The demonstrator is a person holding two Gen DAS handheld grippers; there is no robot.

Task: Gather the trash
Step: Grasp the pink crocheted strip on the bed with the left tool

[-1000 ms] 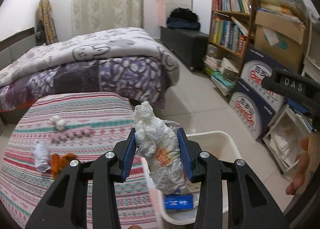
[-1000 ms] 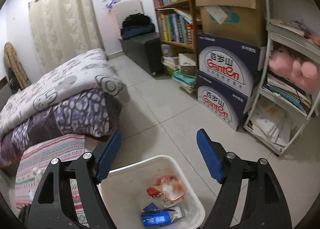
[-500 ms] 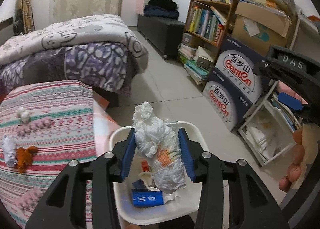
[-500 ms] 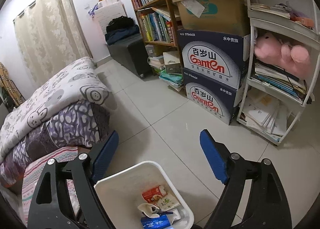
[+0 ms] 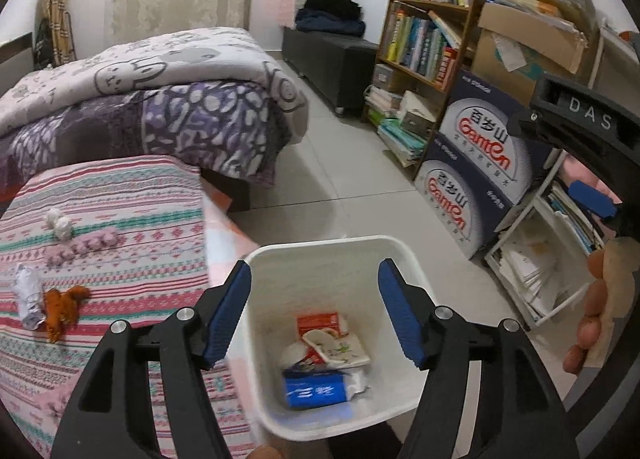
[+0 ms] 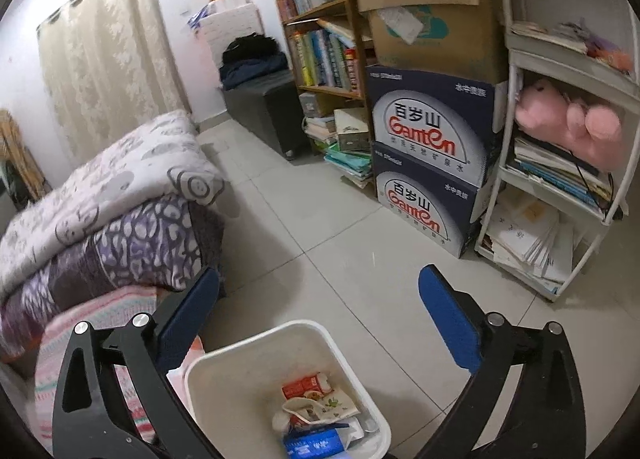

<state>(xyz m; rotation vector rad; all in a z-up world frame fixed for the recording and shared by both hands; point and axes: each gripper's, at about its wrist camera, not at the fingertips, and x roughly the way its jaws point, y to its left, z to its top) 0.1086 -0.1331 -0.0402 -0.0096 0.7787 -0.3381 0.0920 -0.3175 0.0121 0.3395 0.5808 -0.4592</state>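
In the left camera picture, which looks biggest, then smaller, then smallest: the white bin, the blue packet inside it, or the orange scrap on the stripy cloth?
1. White bin, by far the biggest.
2. Blue packet in the bin.
3. Orange scrap on the stripy cloth.

The packet and scrap look close in size, and the fisheye lens bends things, so their order is unsure.

A lived-in home bedroom — a bed heaped with a grey cartoon-print quilt (image 5: 168, 63) over a purple patterned blanket (image 5: 168, 135), cream curtains (image 6: 108, 59), a crammed wooden bookshelf (image 5: 424, 27), stacked navy water cartons (image 6: 432, 163) and a pink plush toy (image 6: 568, 119) — on a pale tiled floor (image 6: 304, 219).
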